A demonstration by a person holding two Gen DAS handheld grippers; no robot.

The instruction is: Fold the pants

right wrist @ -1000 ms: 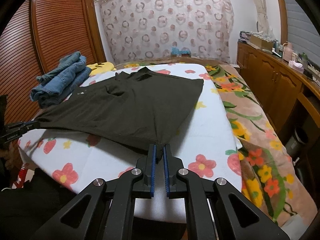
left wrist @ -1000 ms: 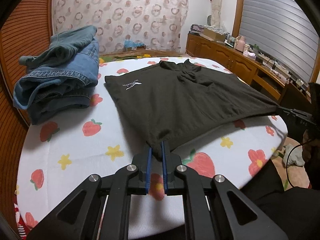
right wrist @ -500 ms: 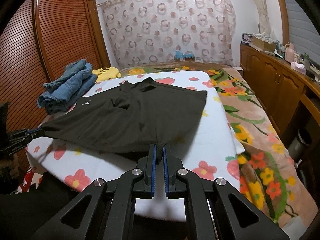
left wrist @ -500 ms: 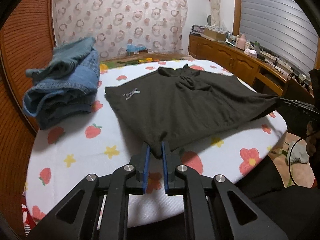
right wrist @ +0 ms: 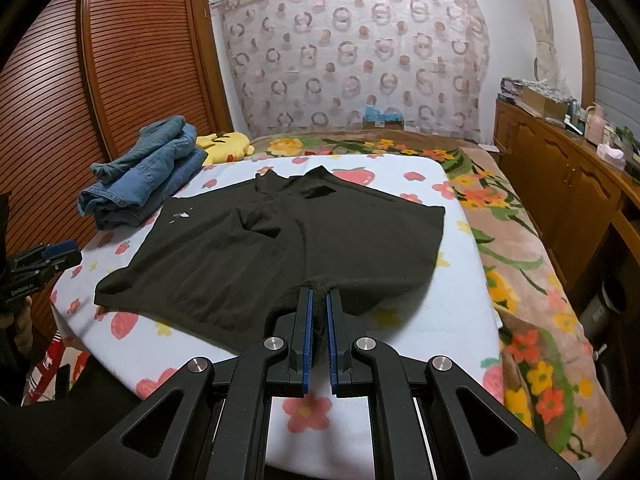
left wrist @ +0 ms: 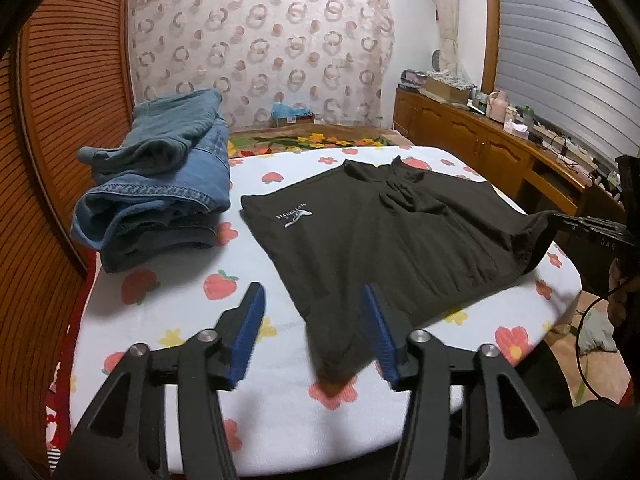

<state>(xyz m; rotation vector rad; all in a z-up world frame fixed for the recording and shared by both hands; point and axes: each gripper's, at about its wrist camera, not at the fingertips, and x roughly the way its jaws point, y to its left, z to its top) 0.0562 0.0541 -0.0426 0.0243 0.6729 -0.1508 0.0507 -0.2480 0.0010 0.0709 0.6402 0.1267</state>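
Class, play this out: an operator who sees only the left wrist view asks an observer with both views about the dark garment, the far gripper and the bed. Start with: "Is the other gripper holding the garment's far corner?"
Observer: Yes. The right gripper is shut on the dark garment, its hem pinched between the blue pads.
Operator: My own left gripper?
Observer: Its jaws have just been opening; the corner lies between them, unpinched.
Operator: Anything behind the jeans?
Observer: A yellow plush toy lies just beyond them.
Operator: Past the white sheet?
Observer: A floral blanket covers that side.
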